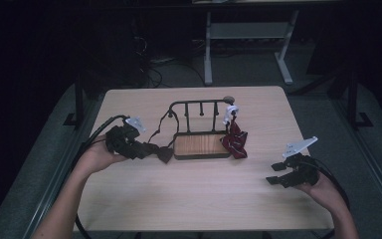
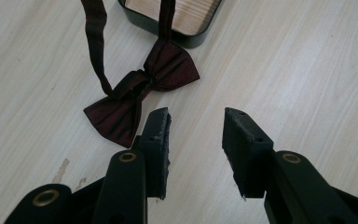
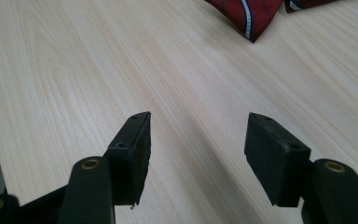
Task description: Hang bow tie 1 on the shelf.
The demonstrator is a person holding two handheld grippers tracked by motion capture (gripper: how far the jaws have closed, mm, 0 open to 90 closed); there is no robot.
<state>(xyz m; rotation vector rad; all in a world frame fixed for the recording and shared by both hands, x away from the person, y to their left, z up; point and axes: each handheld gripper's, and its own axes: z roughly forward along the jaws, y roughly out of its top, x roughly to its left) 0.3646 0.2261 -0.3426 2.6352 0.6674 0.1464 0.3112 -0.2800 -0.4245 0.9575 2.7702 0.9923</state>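
Two hand-held grippers rest over a pale wooden table (image 1: 189,194) in a dark room, a black wire rack with wooden base (image 1: 201,144) between them. From the left gripper (image 2: 196,123), jaws spread, a dark maroon bow tie (image 2: 142,95) lies just beside. From the right gripper (image 3: 198,126), jaws spread, a red striped cloth (image 3: 249,14) lies well apart.

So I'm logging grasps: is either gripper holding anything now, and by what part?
Nothing is held. The left gripper is open beside the bow tie, and the right gripper is open over bare table.
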